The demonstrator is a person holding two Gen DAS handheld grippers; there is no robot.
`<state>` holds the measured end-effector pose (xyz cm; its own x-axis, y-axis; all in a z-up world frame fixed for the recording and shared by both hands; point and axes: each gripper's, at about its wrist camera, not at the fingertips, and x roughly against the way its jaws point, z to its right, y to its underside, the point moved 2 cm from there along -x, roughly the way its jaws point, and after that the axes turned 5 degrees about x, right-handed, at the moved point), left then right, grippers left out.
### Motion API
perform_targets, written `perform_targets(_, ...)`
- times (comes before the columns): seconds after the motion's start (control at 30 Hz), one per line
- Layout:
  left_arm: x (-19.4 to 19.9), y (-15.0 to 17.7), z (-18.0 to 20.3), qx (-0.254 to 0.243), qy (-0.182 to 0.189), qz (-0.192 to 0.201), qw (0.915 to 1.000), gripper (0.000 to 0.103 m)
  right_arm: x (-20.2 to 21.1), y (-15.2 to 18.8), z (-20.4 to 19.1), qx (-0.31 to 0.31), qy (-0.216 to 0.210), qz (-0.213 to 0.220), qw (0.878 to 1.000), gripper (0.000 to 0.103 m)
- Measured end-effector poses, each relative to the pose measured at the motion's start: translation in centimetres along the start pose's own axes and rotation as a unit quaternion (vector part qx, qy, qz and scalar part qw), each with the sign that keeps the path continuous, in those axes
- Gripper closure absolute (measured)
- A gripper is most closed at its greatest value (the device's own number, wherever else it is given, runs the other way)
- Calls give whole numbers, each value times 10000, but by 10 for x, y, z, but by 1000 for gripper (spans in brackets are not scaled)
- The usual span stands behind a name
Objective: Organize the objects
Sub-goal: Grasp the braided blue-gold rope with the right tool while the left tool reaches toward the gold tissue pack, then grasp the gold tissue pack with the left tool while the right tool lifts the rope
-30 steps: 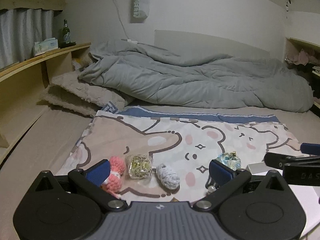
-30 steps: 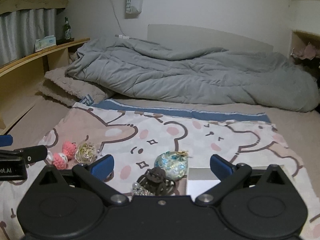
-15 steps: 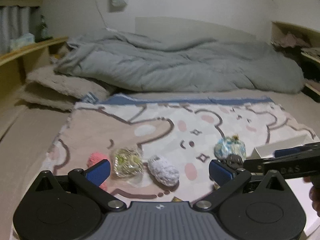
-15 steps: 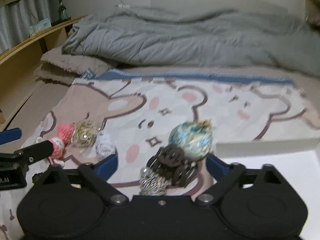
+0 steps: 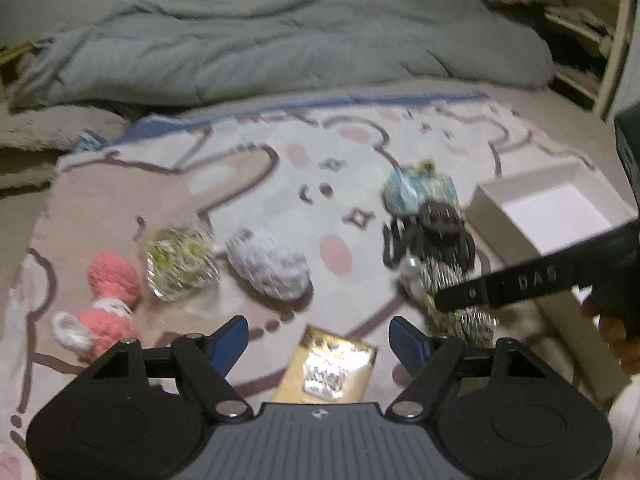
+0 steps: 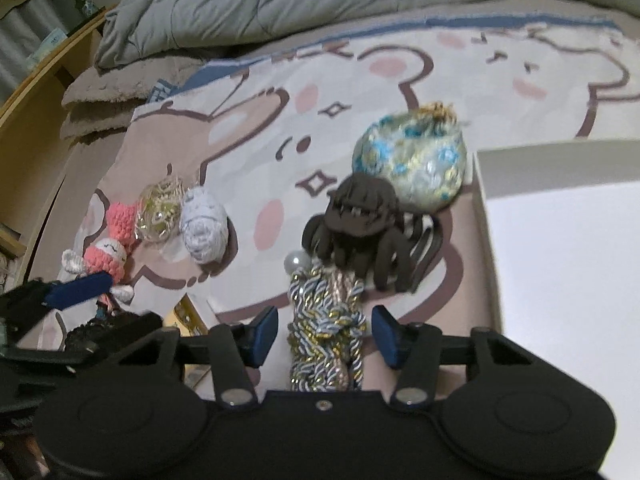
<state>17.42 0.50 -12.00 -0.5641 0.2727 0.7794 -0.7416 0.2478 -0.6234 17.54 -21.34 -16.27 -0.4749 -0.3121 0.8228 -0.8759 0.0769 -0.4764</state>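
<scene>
On the bear-print mat, my right gripper [image 6: 324, 334] straddles a braided blue-gold cord [image 6: 326, 320] tipped with a pearl. Its jaws are closing, and a thin gap shows on each side of the cord. Just beyond lie a dark brown claw clip [image 6: 360, 224] and a blue brocade pouch [image 6: 412, 164]. My left gripper [image 5: 318, 338] hangs over a gold packet [image 5: 328, 368]. Its jaws are closing, wide of the packet. A white crochet piece [image 5: 272, 264], a clear gold-filled ball [image 5: 178, 264] and a pink crochet doll [image 5: 108, 308] lie ahead of it.
An open white box [image 6: 560, 280] sits at the mat's right edge, beside the clip and pouch. A rumpled grey duvet [image 5: 280, 52] fills the back of the bed. Wooden shelves [image 6: 44, 68] run along the left, and a person's fingers [image 5: 616, 332] show at right.
Both grippers have sunk toward the mat and tipped downward, and their jaws have narrowed. The right one now has the braided cord between its fingers, and the gold packet has come into the left view.
</scene>
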Motion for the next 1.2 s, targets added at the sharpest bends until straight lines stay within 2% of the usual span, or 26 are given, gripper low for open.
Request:
perform_targets(0.2, -22, 14, -1, -89, 270, -606, 9978, 26, -9, 5, -3, 105, 65, -197, 9997, 51)
perform_targets(0.3, -29, 21, 2, -188, 271, -869, 9957, 27, -14, 8, -6, 241, 174, -269, 9992, 51)
perform_targets(0.37, -28, 22, 3, -236, 274, -969, 9946, 31, -15, 10, -7, 333, 242, -277, 9988, 53)
perform_targets(0.5, -21, 23, -1, 118, 619, -1217, 9906, 37, -14, 11, -11, 517, 304, -297, 9978, 59)
perform_targets(0.57, -19, 23, -1, 219, 649, -1271, 9895, 43, -11, 11, -12, 625, 317, -329, 9970, 60)
perform_targets(0.87, -38, 26, 11, 140, 79, -1350, 9907, 45, 9, 25, -17, 914, 209, -645, 9935, 60)
perform_targets(1.0, -47, 28, 14, 128, -93, -1420, 9897, 46, 4, 31, -20, 1094, 319, -727, 9908, 60)
perform_targets(1.03, -47, 27, 13, 170, -100, -1401, 9899, 51, 3, 32, -21, 1131, 338, -738, 9903, 60)
perform_targets(1.2, -42, 24, 3, 611, -138, -1298, 9896, 51, 0, 34, -21, 1306, 339, -687, 9885, 60)
